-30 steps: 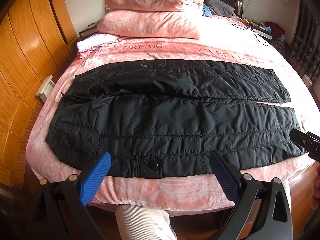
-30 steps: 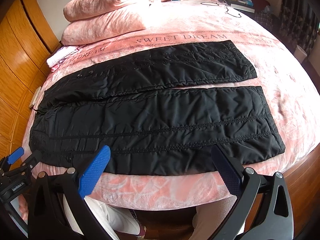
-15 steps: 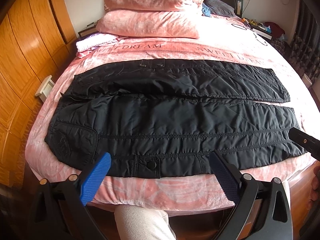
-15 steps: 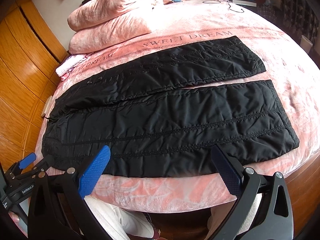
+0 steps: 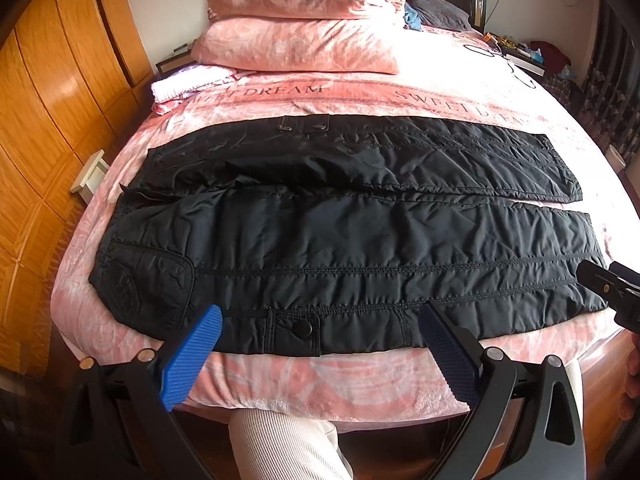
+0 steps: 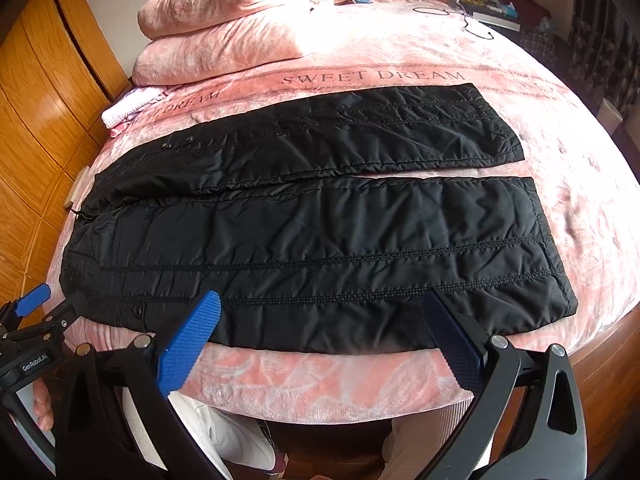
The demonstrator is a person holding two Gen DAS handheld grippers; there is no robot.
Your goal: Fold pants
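1. Left gripper (image 5: 318,330) and right gripper (image 6: 320,316): jaws wide, holding nothing, poised at near edge of bed (image 5: 320,380).
2. Black pants (image 5: 340,240) flat along that near edge, legs side by side, waist toward left edge.
3. Stacked pink pillows (image 5: 300,24) at far edge.

Your pants (image 5: 344,248) are black quilted cloth with a slight synthetic sheen, puckered along stitched seams, with a glossy snap (image 5: 302,328). They lie on a plush, velvety pink bedspread (image 6: 400,52); the pillows (image 5: 296,20) look the same. Your grippers' pads (image 5: 192,364) are ribbed blue, rubbery-looking, on matt black plastic arms. The wardrobe (image 5: 44,92) is glossy varnished wood.
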